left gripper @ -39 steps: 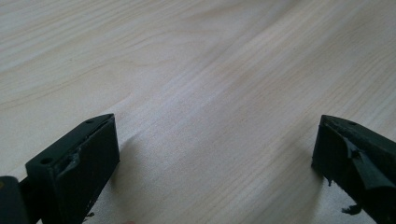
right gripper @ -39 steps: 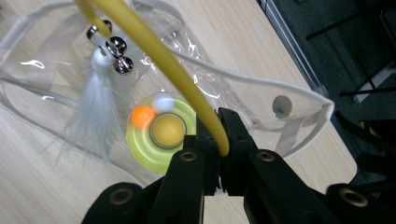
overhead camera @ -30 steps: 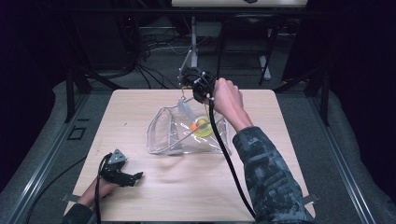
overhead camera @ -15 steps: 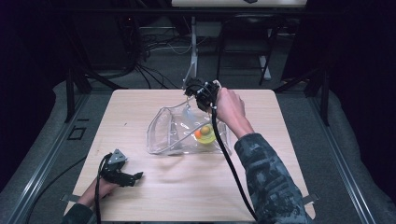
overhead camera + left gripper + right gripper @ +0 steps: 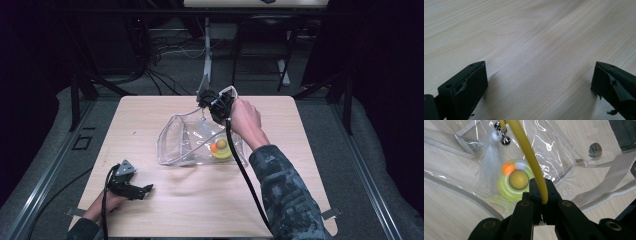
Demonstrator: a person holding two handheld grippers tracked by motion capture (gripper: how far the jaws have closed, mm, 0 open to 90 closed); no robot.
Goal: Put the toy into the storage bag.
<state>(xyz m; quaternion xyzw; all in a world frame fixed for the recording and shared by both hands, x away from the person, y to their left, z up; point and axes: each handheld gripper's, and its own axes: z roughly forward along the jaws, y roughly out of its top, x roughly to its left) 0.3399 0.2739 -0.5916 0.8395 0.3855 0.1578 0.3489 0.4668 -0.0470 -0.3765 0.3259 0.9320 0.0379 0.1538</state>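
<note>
A clear plastic bag [image 5: 185, 145] lies in the middle of the wooden table [image 5: 150, 115]. Inside it are a yellow-green round toy [image 5: 507, 188] with a yellow ball [image 5: 518, 179] and an orange ball [image 5: 508, 168]. My right gripper [image 5: 541, 192] is shut on a thin yellow wand [image 5: 529, 152]. A white feather [image 5: 486, 167] and small bells [image 5: 505, 140] dangle from the wand's end over the bag; I cannot tell whether they are inside it. In the high view the right gripper [image 5: 209, 101] hovers at the bag's far edge. My left gripper [image 5: 145, 191] rests open at the near left, with bare wood between its fingers [image 5: 464, 87].
The bag has a white webbing strap [image 5: 616, 167] and a snap button [image 5: 595, 149] at its rim. A black cable [image 5: 245, 170] trails from the right gripper along the sleeve. A metal stand [image 5: 206, 55] rises behind the table's far edge.
The right hand has come slightly nearer and lower with the wand, over the bag's far edge. The bag has shifted a little. The left gripper has stayed put.
</note>
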